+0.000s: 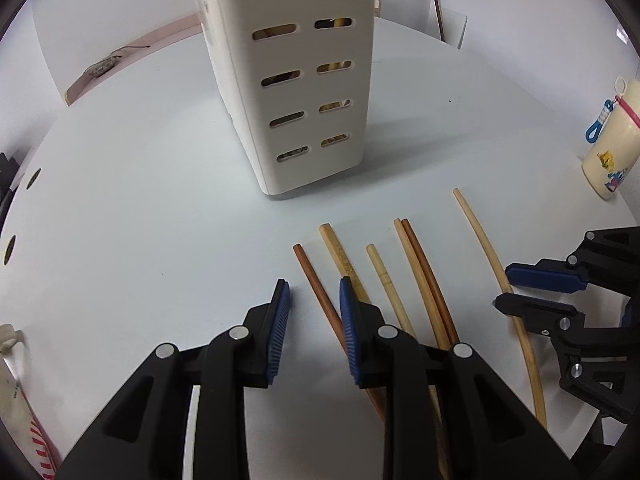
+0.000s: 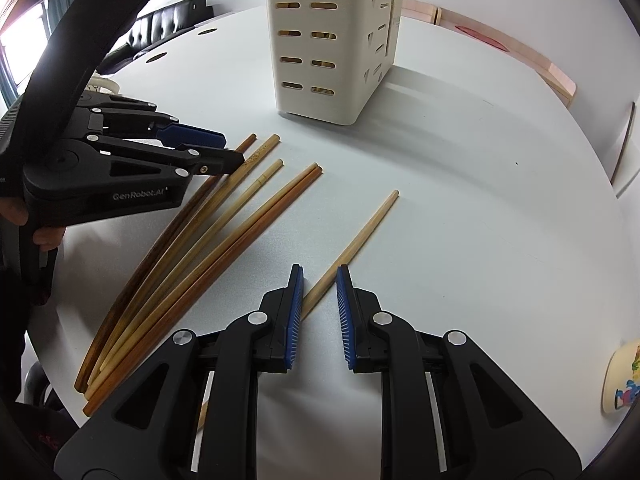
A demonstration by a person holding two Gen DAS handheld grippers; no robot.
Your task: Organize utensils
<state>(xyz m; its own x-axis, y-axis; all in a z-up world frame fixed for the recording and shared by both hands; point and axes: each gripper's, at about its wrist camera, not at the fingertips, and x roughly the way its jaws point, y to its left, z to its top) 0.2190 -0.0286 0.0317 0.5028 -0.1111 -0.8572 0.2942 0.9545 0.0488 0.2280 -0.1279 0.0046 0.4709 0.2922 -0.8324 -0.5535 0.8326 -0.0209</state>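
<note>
Several wooden chopsticks lie on the white round table [image 1: 140,220]. A dark brown chopstick [image 1: 316,284] runs between the fingers of my open left gripper [image 1: 314,288]. A lone pale chopstick [image 2: 360,232] lies apart on the right; my right gripper [image 2: 319,276] is open around its lower part. It also shows in the left wrist view [image 1: 484,240], with the right gripper [image 1: 502,284] at it. A cream slotted utensil holder [image 1: 304,80] stands upright behind the chopsticks, and shows in the right wrist view [image 2: 320,40] too. The left gripper [image 2: 232,148] hovers over the grouped chopsticks [image 2: 224,216].
A cream cup with cartoon print [image 1: 612,140] lies at the table's right edge. A striped item [image 1: 24,400] sits at the left edge. Holes [image 1: 33,178] mark the table's left rim. A black sofa [image 2: 168,20] stands beyond the table.
</note>
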